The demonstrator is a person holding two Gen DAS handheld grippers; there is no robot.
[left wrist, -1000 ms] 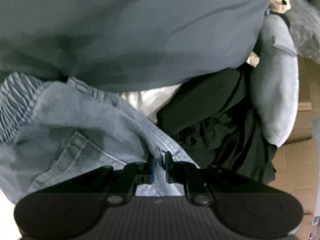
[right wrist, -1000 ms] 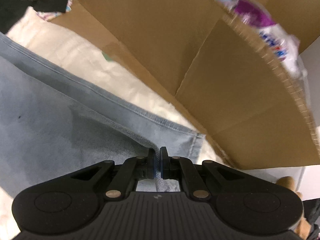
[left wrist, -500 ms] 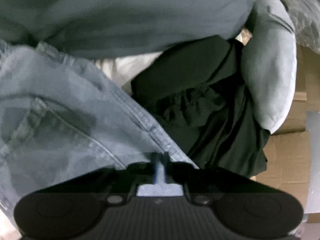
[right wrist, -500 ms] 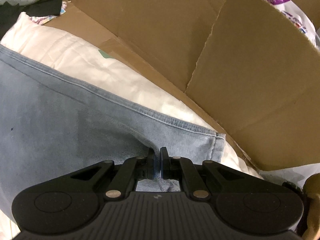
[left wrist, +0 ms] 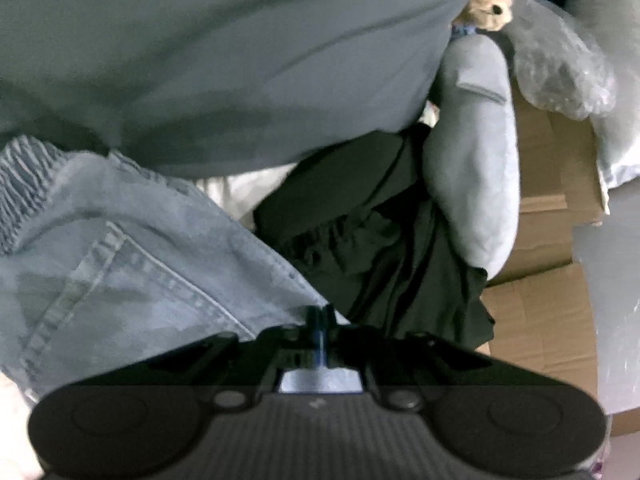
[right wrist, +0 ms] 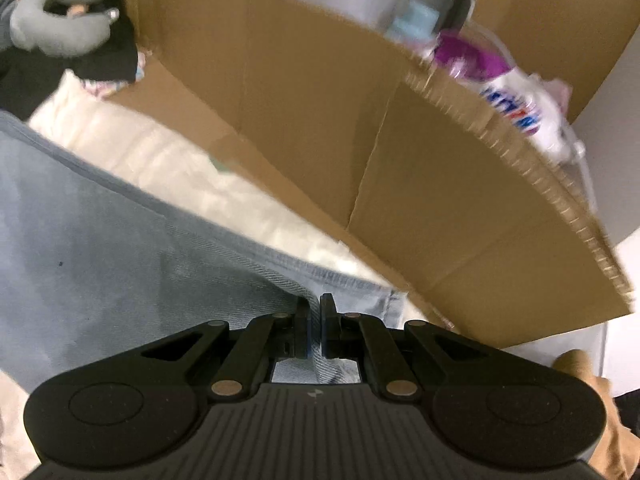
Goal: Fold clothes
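Your left gripper [left wrist: 319, 314] is clenched on the jeans [left wrist: 132, 248] near a back pocket [left wrist: 116, 280]. A black garment [left wrist: 372, 240] lies just right of it, with a pale grey cushion [left wrist: 476, 168] beyond; a grey-green cloth [left wrist: 240, 60] hides the far side. Your right gripper [right wrist: 315, 304] pinches the same jeans [right wrist: 100, 256] by the hem, over a cream cloth [right wrist: 168, 160]. A cardboard wall [right wrist: 340, 140] blocks the right, and a blurred plastic bag [right wrist: 508, 88] lies behind it.

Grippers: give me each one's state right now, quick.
Left gripper: closed on the jeans, near the waistband end.
Right gripper: closed on the jeans, near the leg hem.
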